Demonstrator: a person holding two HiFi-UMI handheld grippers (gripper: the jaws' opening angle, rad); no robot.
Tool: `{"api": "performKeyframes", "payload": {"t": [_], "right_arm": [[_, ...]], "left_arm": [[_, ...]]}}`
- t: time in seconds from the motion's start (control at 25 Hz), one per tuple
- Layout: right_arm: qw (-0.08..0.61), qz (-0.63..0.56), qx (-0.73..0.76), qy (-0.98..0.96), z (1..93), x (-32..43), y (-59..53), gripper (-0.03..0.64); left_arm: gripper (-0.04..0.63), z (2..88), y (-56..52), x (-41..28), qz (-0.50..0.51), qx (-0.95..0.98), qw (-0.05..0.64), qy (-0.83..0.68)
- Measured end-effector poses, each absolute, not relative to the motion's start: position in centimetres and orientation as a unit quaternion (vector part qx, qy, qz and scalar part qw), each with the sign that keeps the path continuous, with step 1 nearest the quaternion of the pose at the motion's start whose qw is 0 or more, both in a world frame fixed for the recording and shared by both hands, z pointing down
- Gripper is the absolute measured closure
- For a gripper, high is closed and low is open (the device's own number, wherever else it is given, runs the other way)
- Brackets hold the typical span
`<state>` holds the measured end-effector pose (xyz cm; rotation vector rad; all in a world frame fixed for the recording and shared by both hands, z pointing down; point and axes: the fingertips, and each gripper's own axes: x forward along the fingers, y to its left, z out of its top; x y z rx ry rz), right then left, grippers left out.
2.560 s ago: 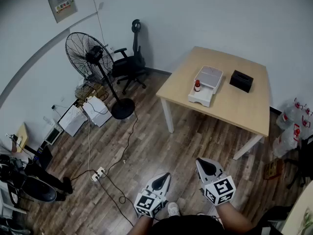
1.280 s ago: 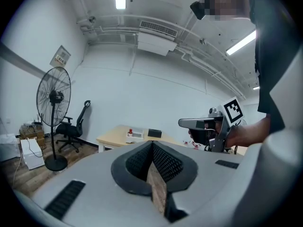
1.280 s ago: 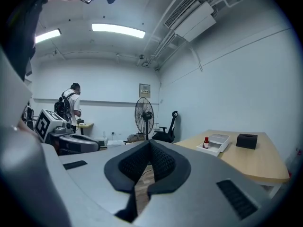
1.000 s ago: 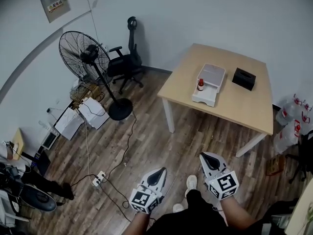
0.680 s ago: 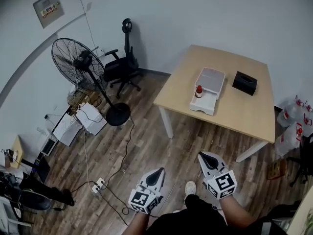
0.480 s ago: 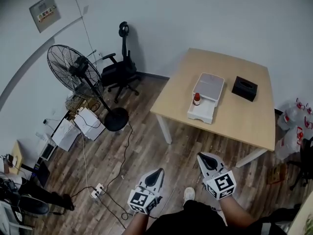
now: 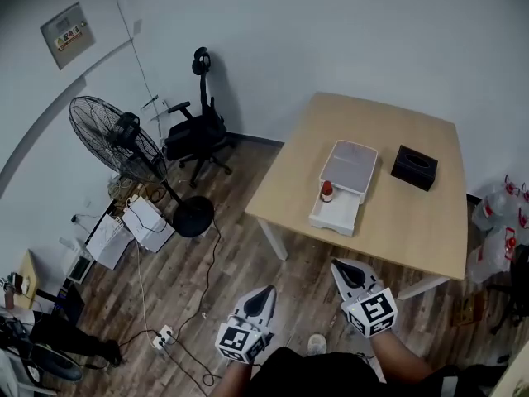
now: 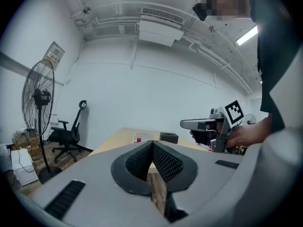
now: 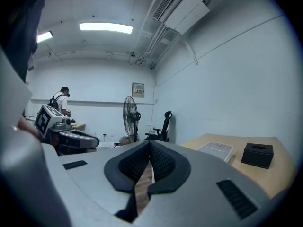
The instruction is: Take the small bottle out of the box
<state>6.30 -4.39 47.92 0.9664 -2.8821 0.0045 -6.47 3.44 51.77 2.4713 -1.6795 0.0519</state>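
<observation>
A small bottle point(image 7: 327, 191) with a red cap stands in the open front part of a white box point(image 7: 355, 160) on a light wooden table point(image 7: 413, 222). Both grippers are held low over the wooden floor, well short of the table. My left gripper point(image 7: 264, 291) is shut with nothing between its jaws, as the left gripper view shows point(image 8: 152, 144). My right gripper point(image 7: 340, 265) is shut and empty too point(image 9: 149, 145). The right gripper view shows the white box point(image 9: 217, 149) far off on the table, and the bottle is hidden there.
A black tissue box point(image 7: 414, 167) sits on the table right of the white box. A standing fan point(image 7: 116, 143), an office chair point(image 7: 197, 126), cables and a power strip point(image 7: 160, 337) occupy the floor at left. Water bottles point(image 7: 506, 222) stand at the right wall.
The table has come nearer and lower in the head view as the person walks toward it. Both grippers stay shut and low in front of the body.
</observation>
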Motion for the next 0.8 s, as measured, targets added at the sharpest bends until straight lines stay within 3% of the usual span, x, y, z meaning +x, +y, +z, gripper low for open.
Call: {"api": "performKeyframes", "payload": {"t": [0.8], "right_arm": [[0.091,-0.028,0.337,-0.937,49.1,1.1,-19.2,0.604]], "left_arm": [[0.583,52.2,-12.2,-12.3,0.001,0.841,0.090,-0.534]]}}
